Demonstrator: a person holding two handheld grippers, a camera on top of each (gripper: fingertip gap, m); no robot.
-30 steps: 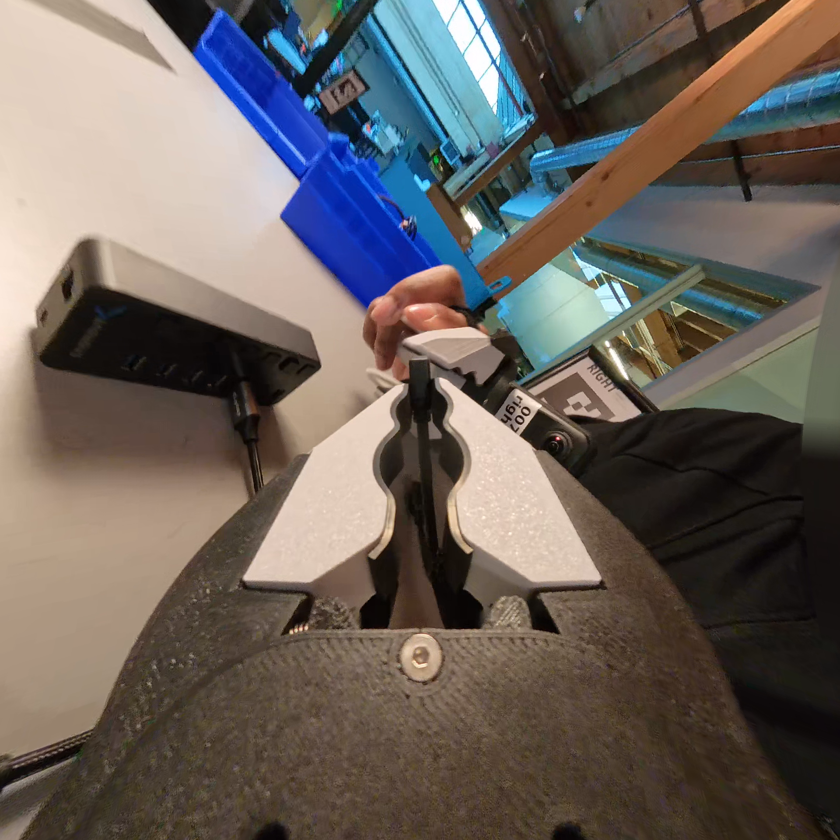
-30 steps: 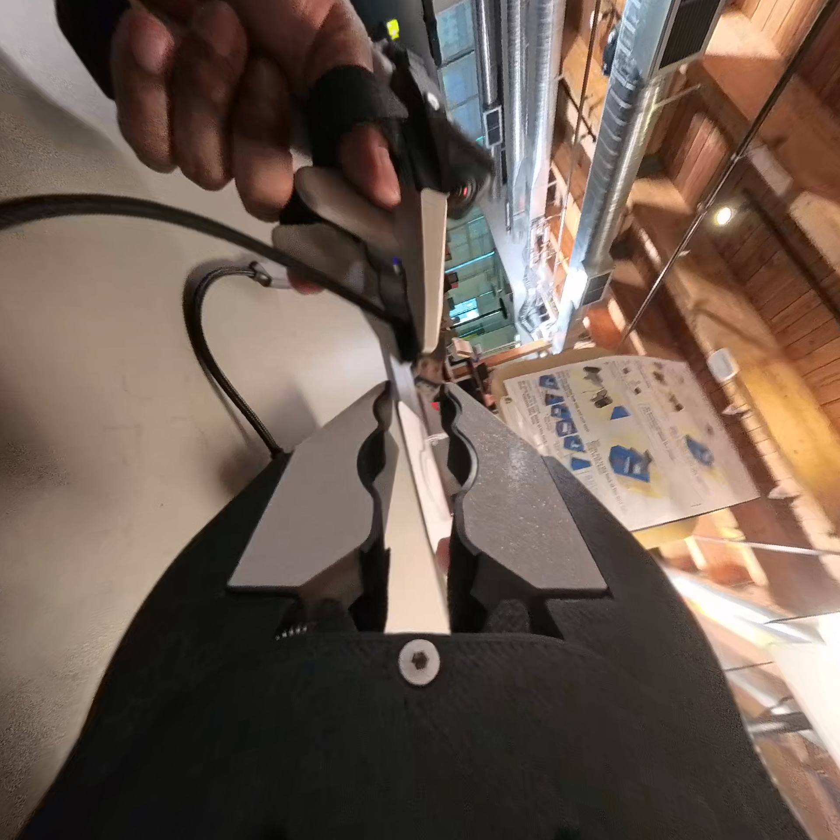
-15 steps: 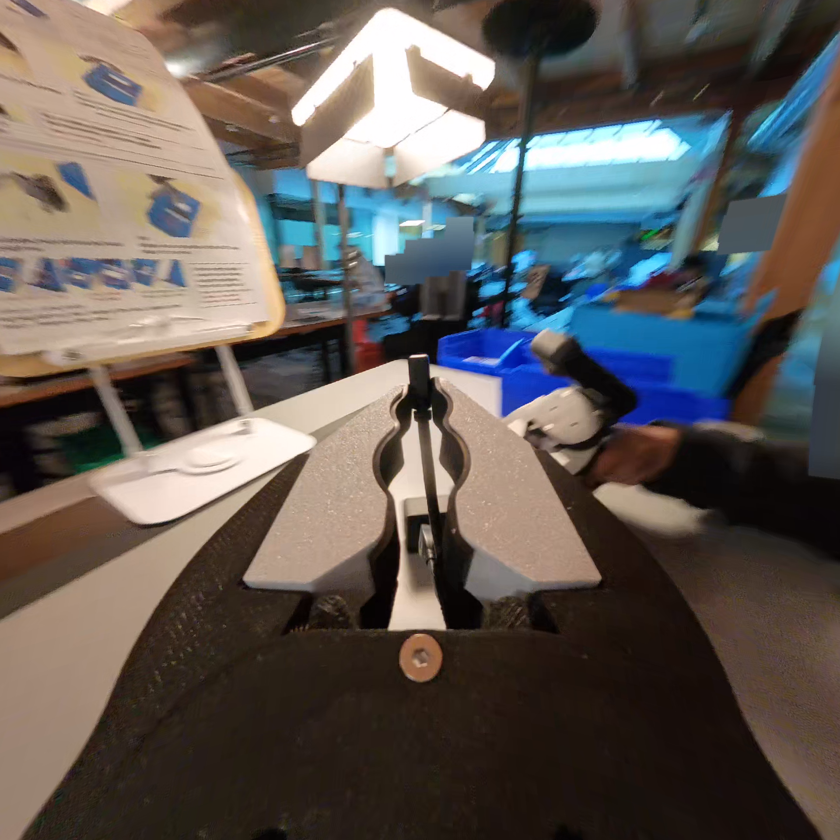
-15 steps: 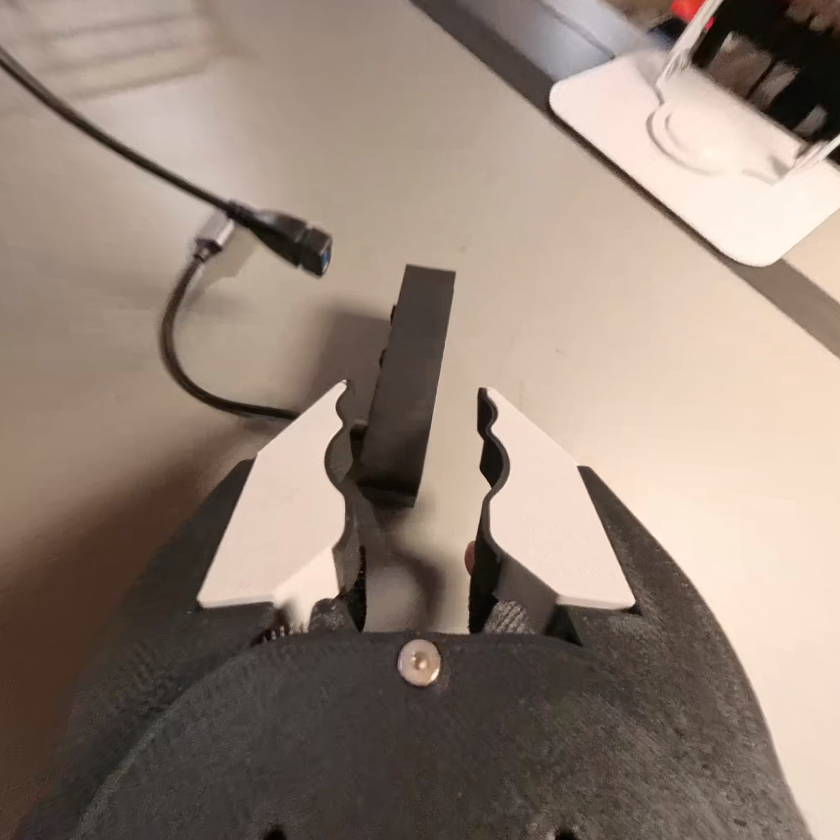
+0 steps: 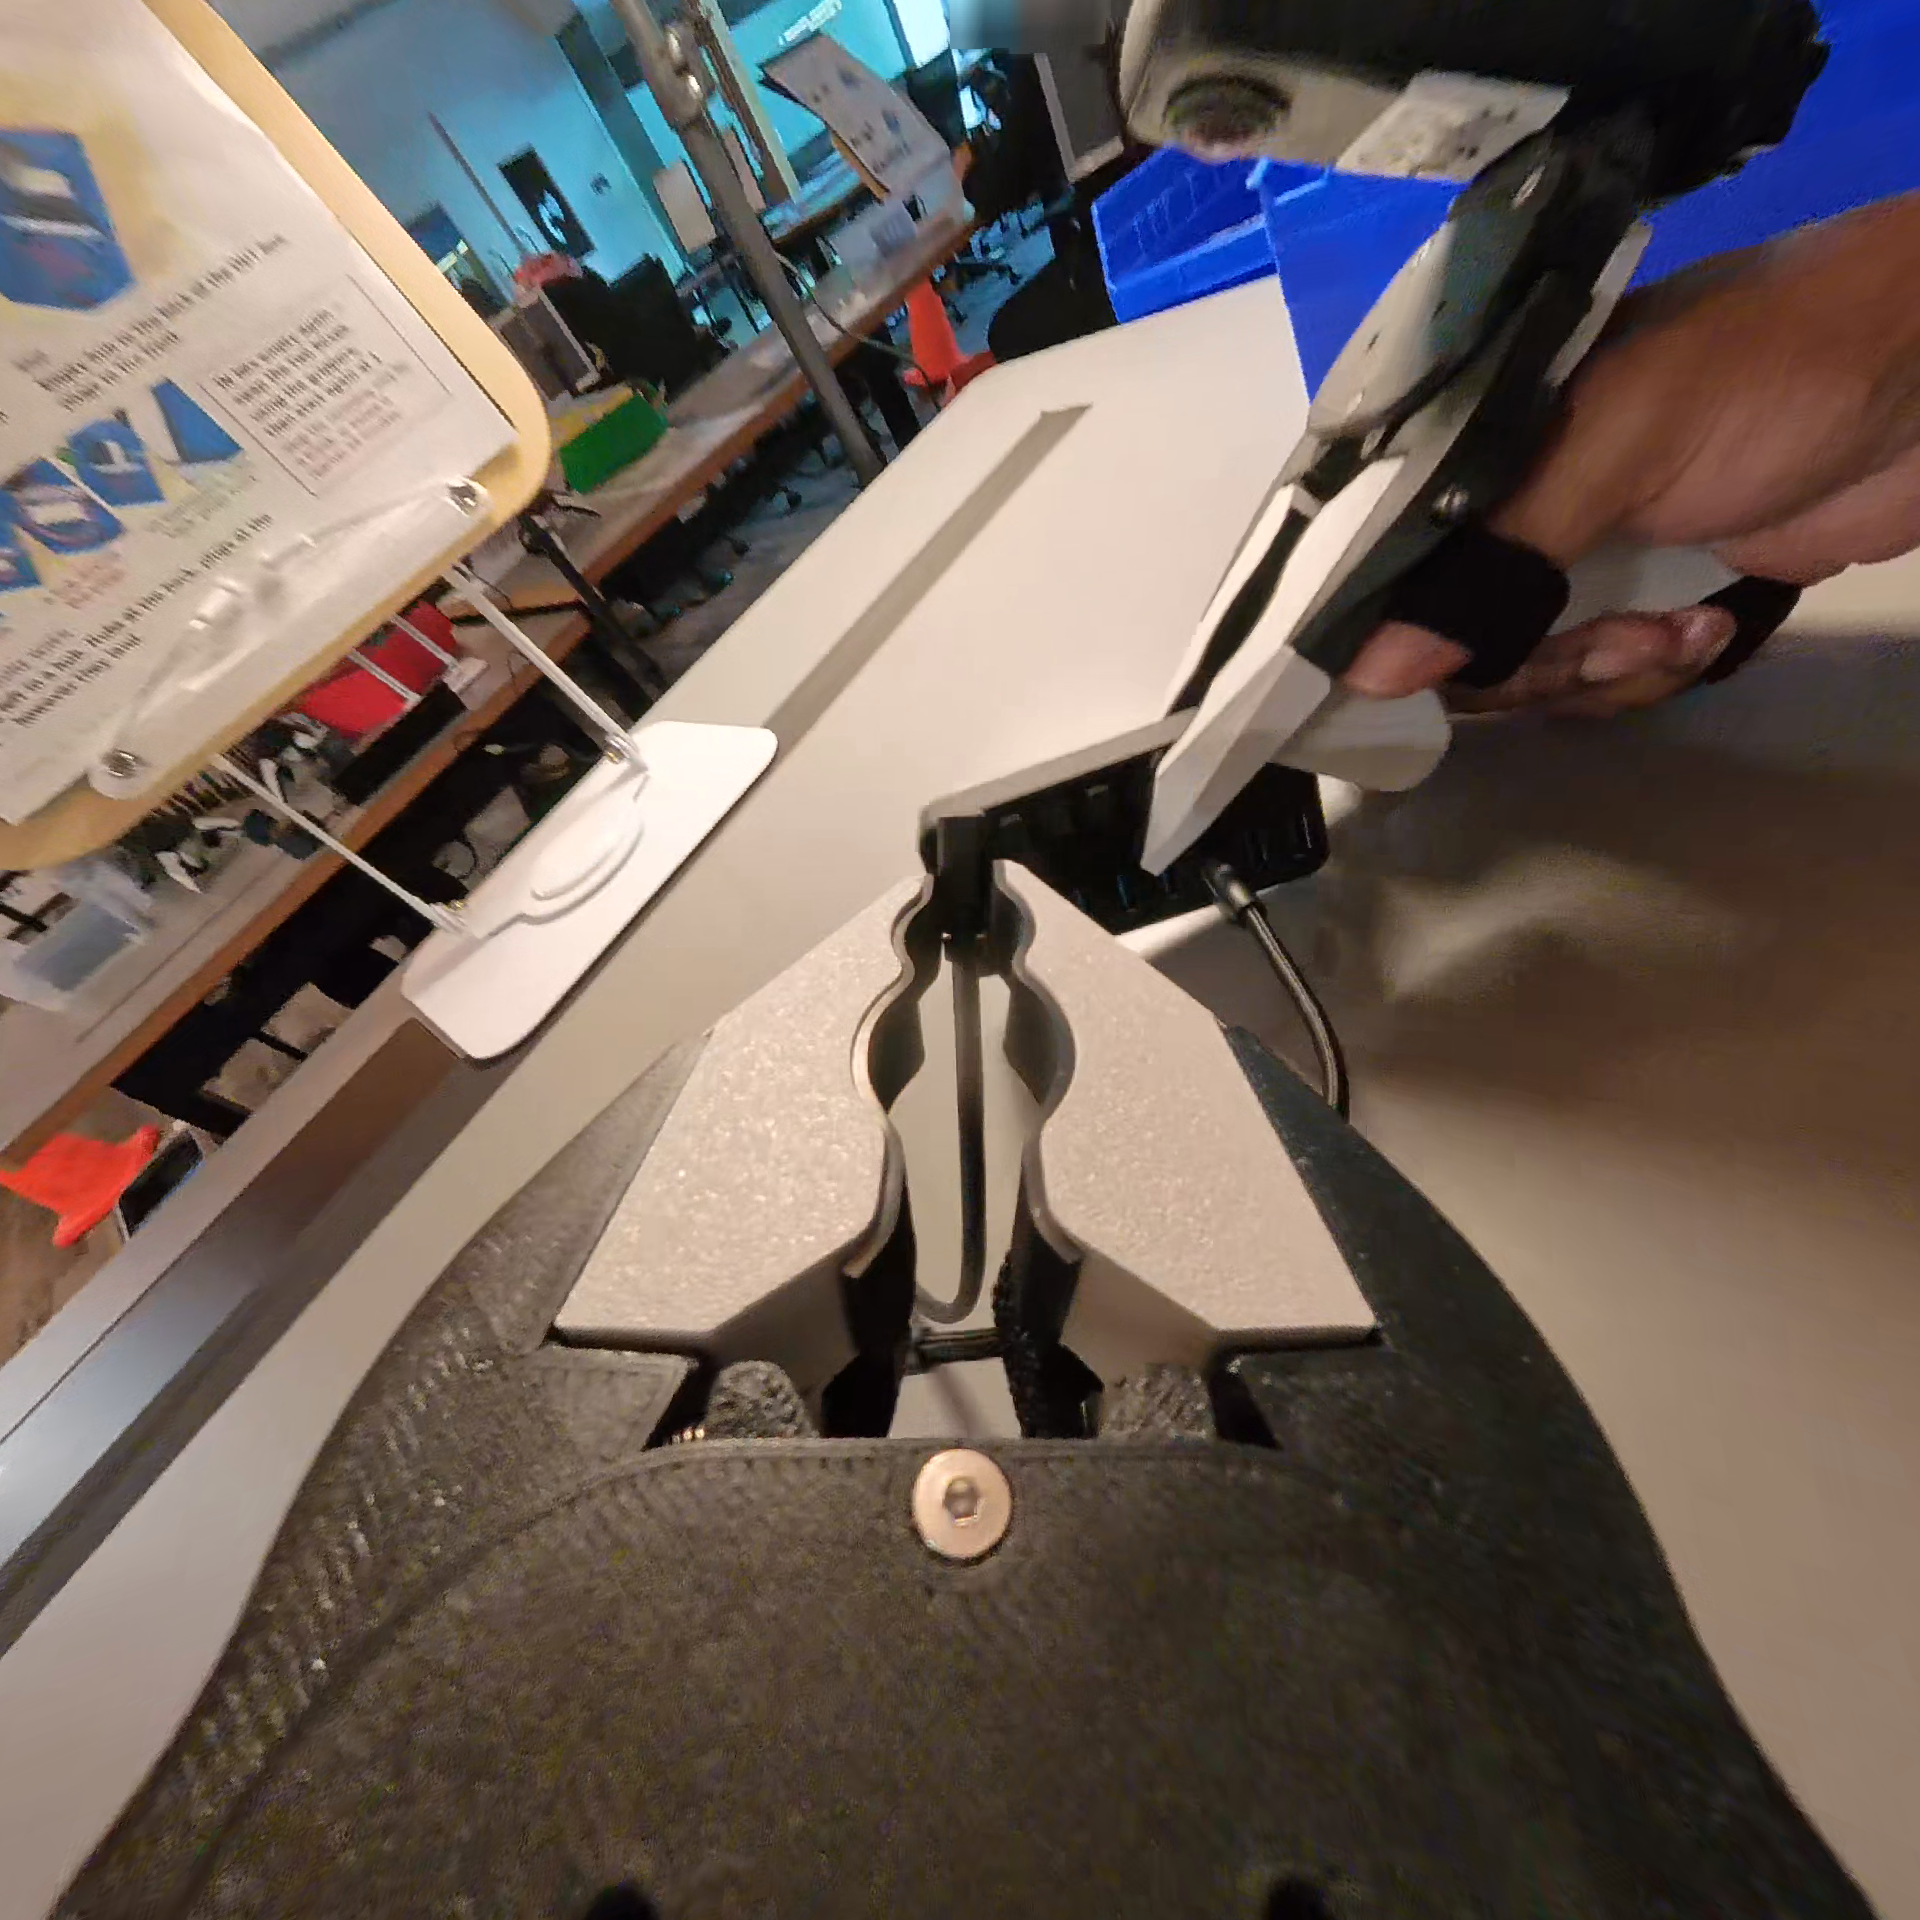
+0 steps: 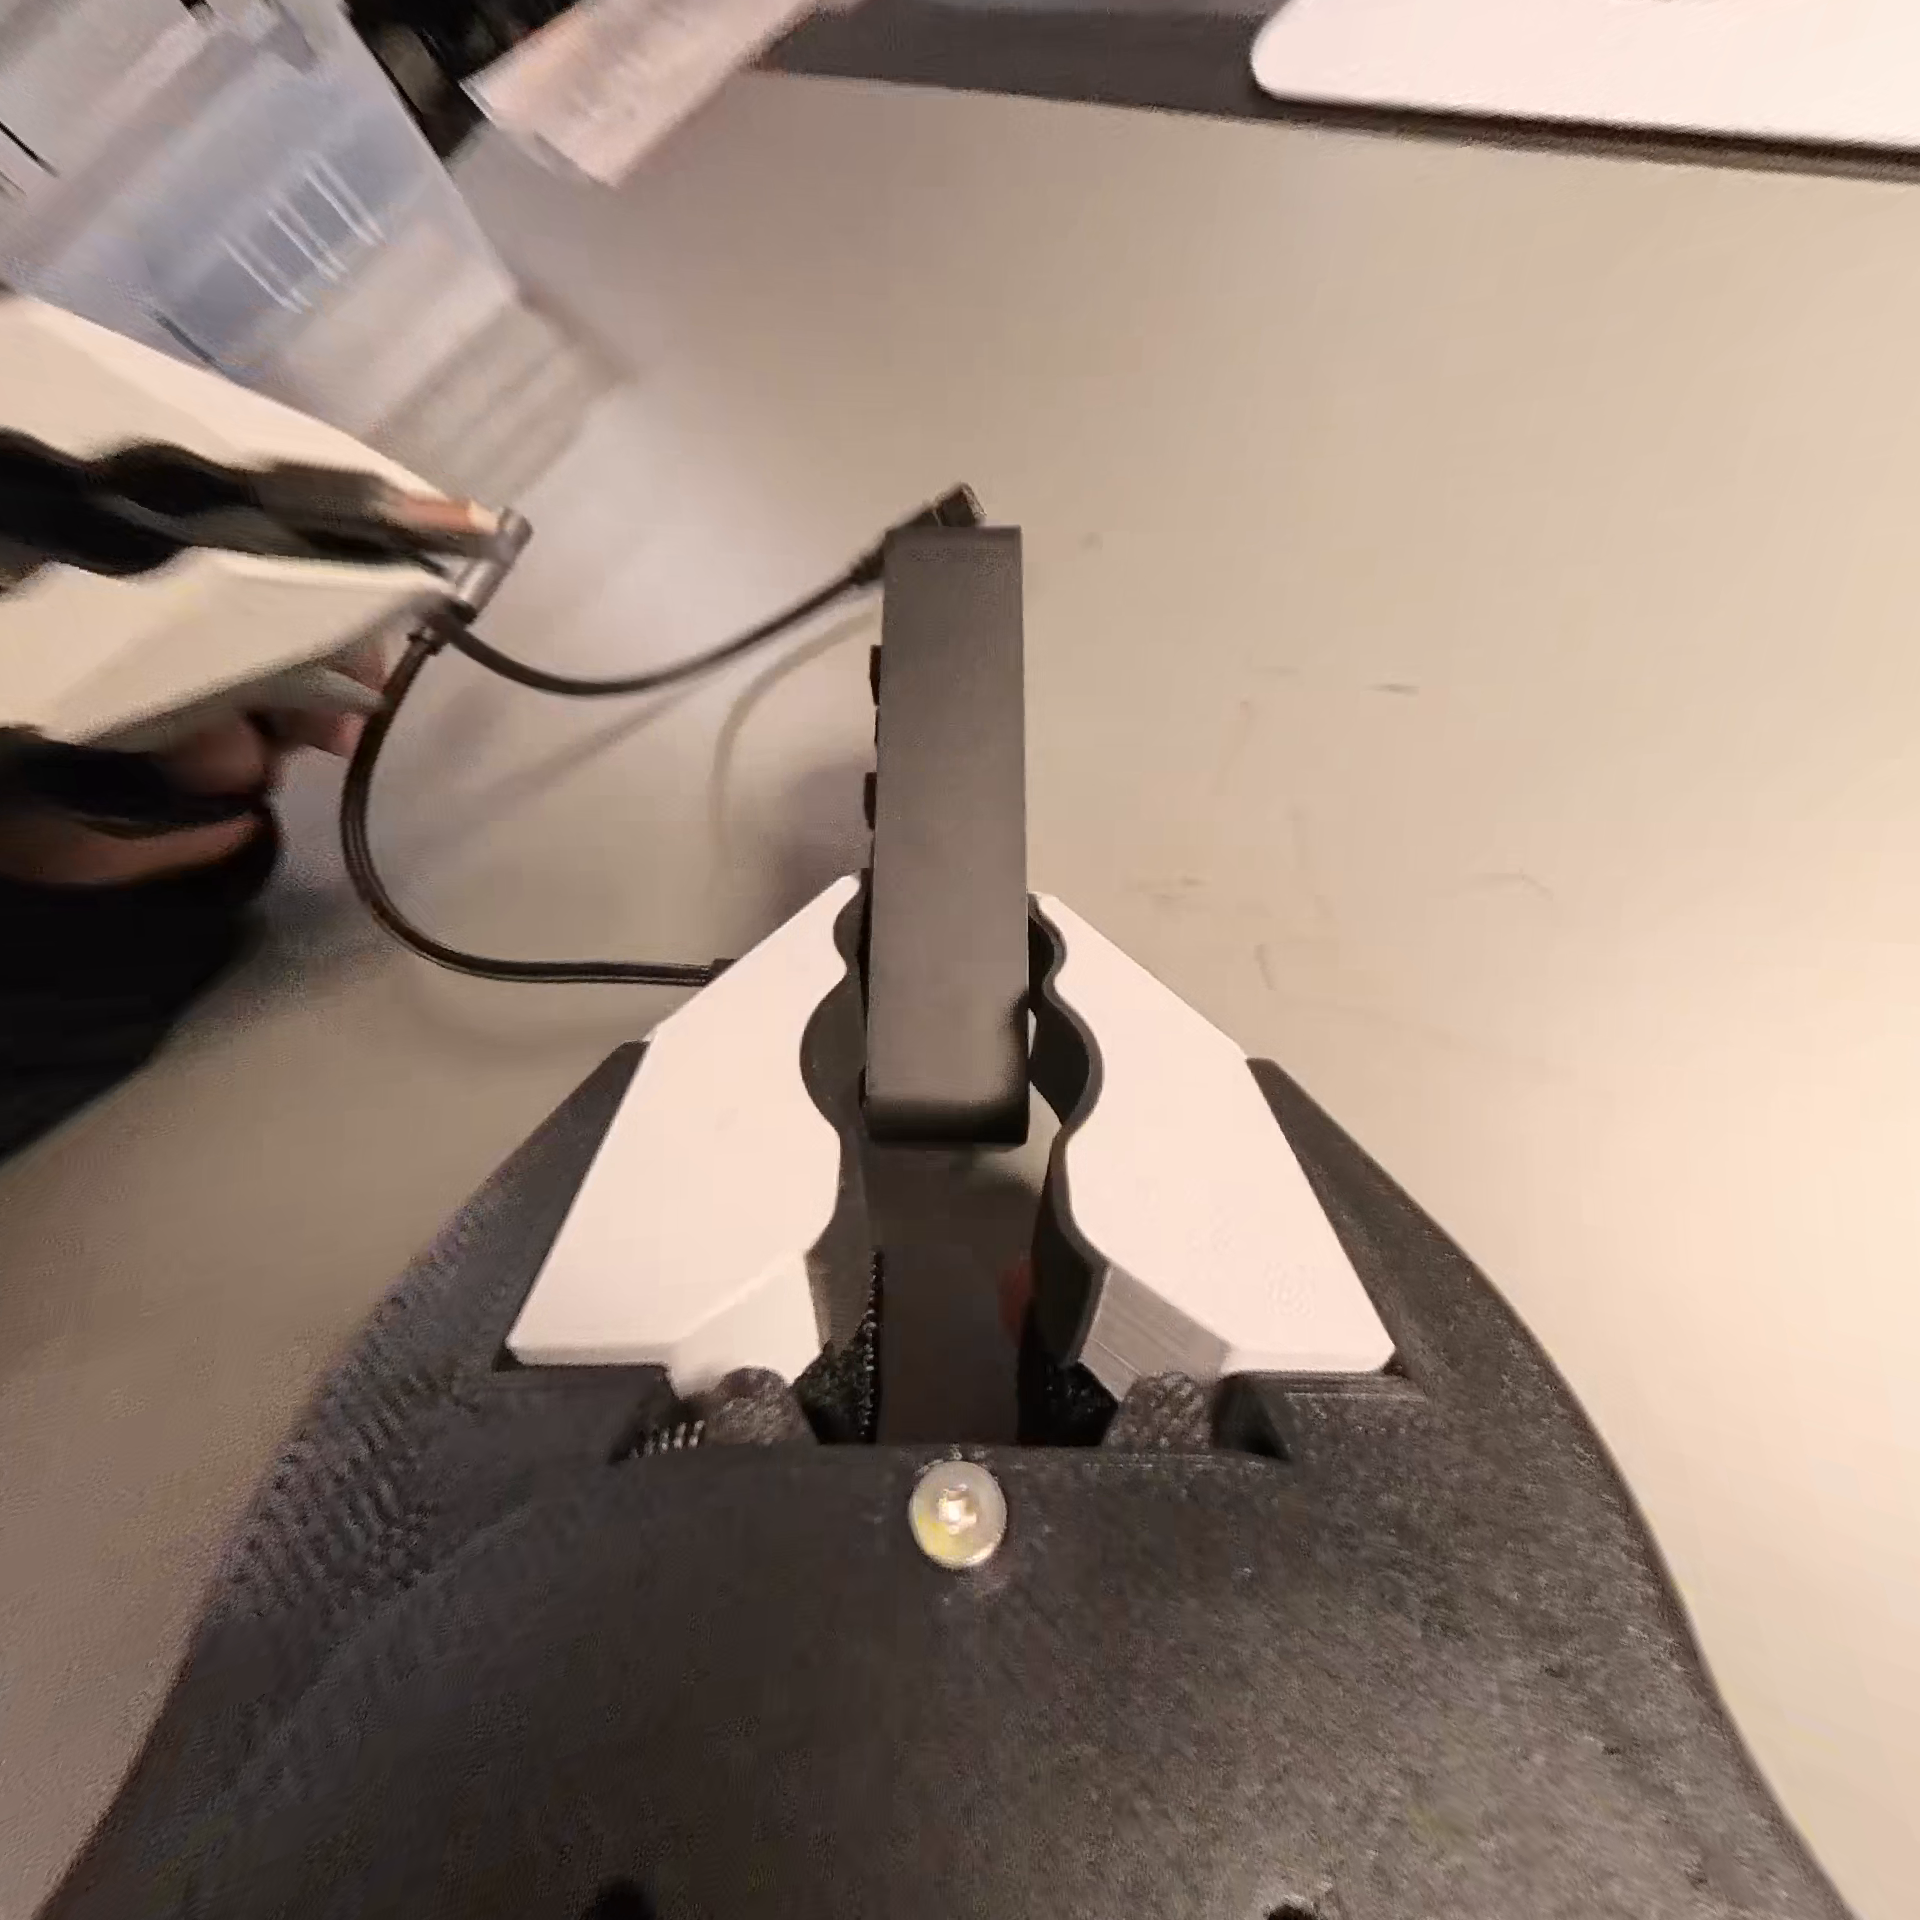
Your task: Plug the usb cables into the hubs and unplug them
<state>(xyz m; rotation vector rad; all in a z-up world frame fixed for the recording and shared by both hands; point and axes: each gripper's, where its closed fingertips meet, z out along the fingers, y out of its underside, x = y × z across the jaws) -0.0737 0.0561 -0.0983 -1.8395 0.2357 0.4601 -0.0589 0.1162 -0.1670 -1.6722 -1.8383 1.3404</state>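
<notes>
Left tongs [image 5: 961, 899]: clenched on the silver-collared plug [image 6: 480, 561] of a thin black USB cable [image 5: 971, 1122], cord trailing back between the fingers. Right tongs [image 6: 948, 935]: clamped across a black rectangular plastic USB hub [image 6: 948, 790], held on edge, port side turned toward the left tongs. Hard to tell whether lifted clear of the table or resting on it. Already seated in one port: a second black cable [image 5: 1299, 987], hanging down in a curve.

Judged as the plugging-in step, with the plug not yet in: near the hub's port side, yet clearly apart from it in the right wrist view. Next, probably: square the plug to a free port, hold the hub steady, push straight in. Beware the seated cable just beside, and any tilt likely to jam the connector.

Below, a matte pale grey tabletop [image 5: 935, 582] with faint scuffs, and on it the flat white base of a sign stand [image 5: 592, 873]. Above that, a laminated instruction sheet on a tan board [image 5: 208, 416]. Beyond, a workshop: blue plastic bins [image 5: 1195, 239], long benches, orange cones [image 5: 935, 322], all somewhat blurred.
</notes>
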